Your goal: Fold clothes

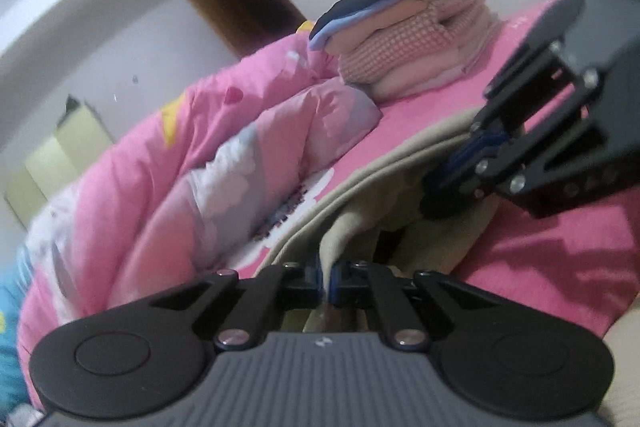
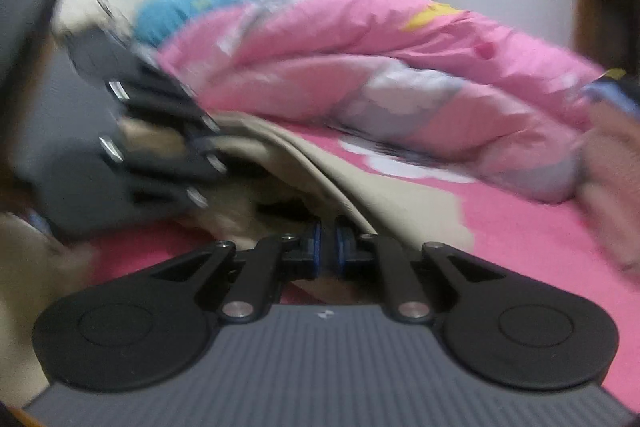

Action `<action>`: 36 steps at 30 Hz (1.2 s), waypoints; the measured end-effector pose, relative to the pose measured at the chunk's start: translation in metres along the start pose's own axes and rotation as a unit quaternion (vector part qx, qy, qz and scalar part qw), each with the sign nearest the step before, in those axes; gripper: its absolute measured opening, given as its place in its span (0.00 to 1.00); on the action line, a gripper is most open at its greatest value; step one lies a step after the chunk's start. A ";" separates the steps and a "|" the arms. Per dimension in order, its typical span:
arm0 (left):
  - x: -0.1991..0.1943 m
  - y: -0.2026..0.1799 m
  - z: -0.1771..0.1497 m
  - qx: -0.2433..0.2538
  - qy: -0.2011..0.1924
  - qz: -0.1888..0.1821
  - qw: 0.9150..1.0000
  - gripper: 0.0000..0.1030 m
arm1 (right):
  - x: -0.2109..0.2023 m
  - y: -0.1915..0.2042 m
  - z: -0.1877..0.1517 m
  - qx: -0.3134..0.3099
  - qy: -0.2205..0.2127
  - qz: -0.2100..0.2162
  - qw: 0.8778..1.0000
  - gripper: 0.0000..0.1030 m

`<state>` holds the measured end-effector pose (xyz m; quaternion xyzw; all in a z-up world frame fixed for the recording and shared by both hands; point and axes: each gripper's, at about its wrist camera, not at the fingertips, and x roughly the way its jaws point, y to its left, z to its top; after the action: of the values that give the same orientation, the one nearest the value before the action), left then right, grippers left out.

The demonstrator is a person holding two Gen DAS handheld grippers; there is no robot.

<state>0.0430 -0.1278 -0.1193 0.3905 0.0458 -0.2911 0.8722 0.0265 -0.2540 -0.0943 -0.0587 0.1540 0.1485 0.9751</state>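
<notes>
Beige cloth garment (image 1: 360,187), mid-fold on pink bed sheet (image 1: 560,267): edge pinched by left gripper (image 1: 329,281) and right gripper (image 2: 328,247); folded stack (image 1: 400,35) at far edge.

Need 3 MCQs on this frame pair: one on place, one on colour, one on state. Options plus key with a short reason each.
1. Where is the stack of folded clothes?
A. on the pink bed sheet, beyond the beige garment
B. on the floor
C. on the cabinet

2. What colour is the top item of that stack?
A. yellow
B. dark navy
C. red

3. What is the state of the left tool?
A. wide open, holding nothing
B. shut on the duvet
C. shut on the beige garment

Key:
1 A, the stack sits on the sheet behind the garment, beside the pink duvet.
2 B, a dark layer lies over a light blue one.
3 C, beige cloth runs between its pads; the right tool pinches the same garment.
</notes>
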 end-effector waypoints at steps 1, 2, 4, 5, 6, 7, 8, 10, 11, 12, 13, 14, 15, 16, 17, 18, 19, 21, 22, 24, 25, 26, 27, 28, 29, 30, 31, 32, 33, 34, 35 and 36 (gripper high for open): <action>-0.001 -0.004 -0.001 0.012 -0.003 0.004 1.000 0.04 | 0.002 -0.001 0.002 0.008 0.004 0.026 1.000 0.07; -0.001 -0.008 -0.003 0.023 -0.006 0.007 1.000 0.04 | 0.004 -0.002 0.004 0.013 0.008 0.048 0.999 0.07; -0.002 -0.016 -0.006 0.046 -0.011 0.015 0.999 0.04 | 0.015 0.005 0.006 -0.013 0.019 0.039 0.999 0.07; -0.003 -0.020 -0.007 0.058 -0.014 0.018 0.998 0.04 | 0.020 0.005 0.005 -0.018 0.028 0.013 0.999 0.07; -0.003 -0.024 -0.009 0.070 -0.017 0.022 0.997 0.04 | 0.026 0.005 0.004 -0.022 0.037 -0.013 0.999 0.06; -0.004 -0.028 -0.010 0.081 -0.019 0.026 0.996 0.04 | 0.032 0.005 0.003 -0.027 0.046 -0.039 0.998 0.05; -0.004 -0.032 -0.012 0.093 -0.022 0.029 0.995 0.04 | 0.036 0.005 0.002 -0.029 0.053 -0.060 0.996 0.05; -0.005 -0.039 -0.014 0.110 -0.026 0.035 0.993 0.04 | 0.029 0.003 0.000 -0.026 0.047 -0.047 0.997 0.07; -0.005 -0.039 -0.014 0.106 -0.026 0.035 0.993 0.04 | 0.026 0.004 -0.001 -0.033 0.044 -0.044 0.998 0.07; -0.005 -0.040 -0.013 0.107 -0.026 0.036 0.993 0.04 | 0.028 0.008 -0.003 -0.053 0.047 -0.066 0.995 0.07; -0.004 -0.041 -0.013 0.109 -0.027 0.036 0.993 0.04 | 0.031 0.012 -0.006 -0.073 0.051 -0.088 0.992 0.05; -0.004 -0.042 -0.013 0.113 -0.026 0.034 0.993 0.04 | 0.033 0.015 -0.009 -0.094 0.054 -0.111 0.988 0.03; -0.003 -0.044 -0.013 0.119 -0.024 0.032 0.992 0.04 | 0.037 0.020 -0.013 -0.126 0.061 -0.144 0.980 0.03; -0.002 -0.046 -0.014 0.125 -0.023 0.029 0.991 0.05 | 0.041 0.025 -0.018 -0.154 0.067 -0.173 0.970 0.03; -0.002 -0.047 -0.015 0.131 -0.022 0.025 0.991 0.05 | 0.038 0.027 -0.021 -0.166 0.071 -0.175 0.968 0.03; -0.002 -0.048 -0.016 0.137 -0.022 0.020 0.990 0.05 | 0.036 0.028 -0.024 -0.177 0.075 -0.177 0.965 0.03; -0.002 -0.049 -0.017 0.142 -0.021 0.016 0.989 0.05 | 0.030 0.028 -0.027 -0.182 0.081 -0.177 0.964 0.03; -0.002 -0.051 -0.019 0.149 -0.022 0.013 0.988 0.05 | 0.015 0.025 -0.036 -0.201 0.089 -0.180 0.959 0.03; -0.002 -0.051 -0.020 0.152 -0.022 0.011 0.988 0.05 | 0.007 0.024 -0.041 -0.212 0.093 -0.181 0.956 0.03; -0.003 -0.051 -0.020 0.153 -0.019 0.010 0.988 0.05 | -0.008 0.023 -0.049 -0.233 0.099 -0.182 0.950 0.03; -0.004 -0.051 -0.019 0.154 -0.017 0.010 0.988 0.05 | -0.014 0.023 -0.048 -0.234 0.099 -0.174 0.952 0.03; -0.004 -0.051 -0.019 0.154 -0.016 0.010 0.988 0.05 | -0.021 0.023 -0.047 -0.233 0.099 -0.166 0.953 0.03; -0.004 -0.051 -0.019 0.155 -0.014 0.009 0.988 0.05 | -0.025 0.020 -0.044 -0.221 0.102 -0.160 0.957 0.06; -0.005 -0.051 -0.019 0.155 -0.013 0.009 0.988 0.05 | -0.031 0.015 -0.040 -0.194 0.105 -0.153 0.963 0.08; -0.005 -0.051 -0.019 0.156 -0.011 0.008 0.988 0.04 | -0.038 0.009 -0.037 -0.167 0.103 -0.156 0.968 0.12; -0.006 -0.051 -0.019 0.156 -0.010 0.008 0.988 0.04 | -0.044 0.002 -0.034 -0.140 0.101 -0.159 0.972 0.20; -0.006 -0.050 -0.019 0.157 -0.008 0.008 0.988 0.04 | -0.050 -0.005 -0.032 -0.115 0.097 -0.168 0.974 0.22; -0.007 -0.050 -0.019 0.158 -0.007 0.007 0.987 0.04 | -0.055 -0.013 -0.029 -0.091 0.091 -0.168 0.977 0.23; -0.007 -0.050 -0.019 0.158 -0.006 0.007 0.987 0.05 | -0.059 -0.020 -0.026 -0.068 0.085 -0.167 0.980 0.23; -0.008 -0.050 -0.018 0.159 -0.004 0.007 0.987 0.07 | -0.061 -0.024 -0.023 -0.053 0.078 -0.164 0.982 0.23; -0.008 -0.050 -0.018 0.159 -0.003 0.006 0.987 0.09 | -0.062 -0.028 -0.020 -0.039 0.071 -0.160 0.984 0.23; -0.009 -0.050 -0.018 0.160 -0.001 0.006 0.987 0.12 | -0.063 -0.029 -0.015 -0.028 0.061 -0.155 0.986 0.23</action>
<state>0.0111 -0.1370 -0.1619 0.5249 -0.0045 -0.2901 0.8002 -0.0262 -0.3014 -0.0868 -0.1186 0.1984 -0.0039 0.9729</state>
